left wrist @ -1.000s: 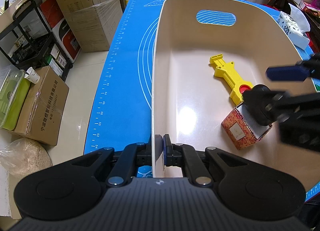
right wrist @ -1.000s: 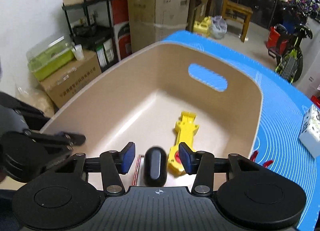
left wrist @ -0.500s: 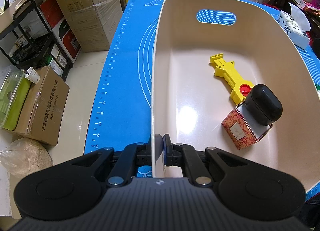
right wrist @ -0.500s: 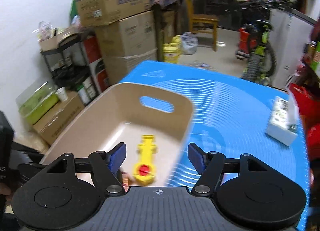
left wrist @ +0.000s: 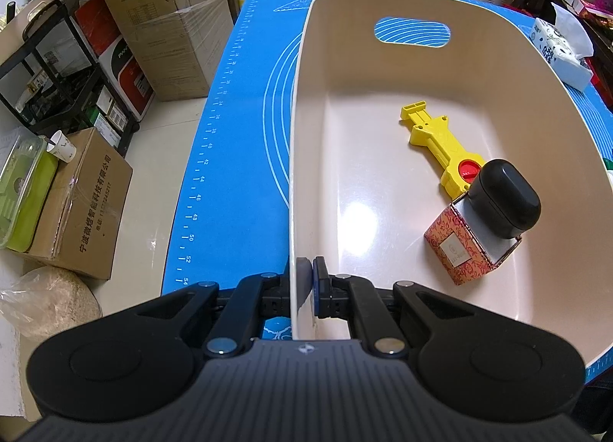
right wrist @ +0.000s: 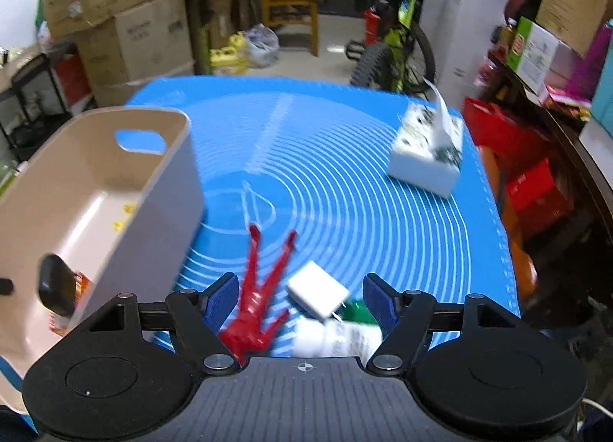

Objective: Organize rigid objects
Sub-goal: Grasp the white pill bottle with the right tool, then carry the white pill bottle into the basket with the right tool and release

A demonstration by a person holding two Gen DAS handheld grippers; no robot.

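A: Where is there room inside the beige bin (left wrist: 479, 70)?

B: Its left and middle floor lies bare; the yellow tool (left wrist: 436, 143), black case (left wrist: 504, 202) and patterned box (left wrist: 465, 254) crowd the right side.

A: And on the blue mat (right wrist: 345, 189)?

B: Open between bin and tissue pack (right wrist: 427, 154). Near the right gripper (right wrist: 300, 302), red tongs (right wrist: 260, 296), white charger (right wrist: 318, 288) and a white bottle (right wrist: 341, 340) lie clustered.
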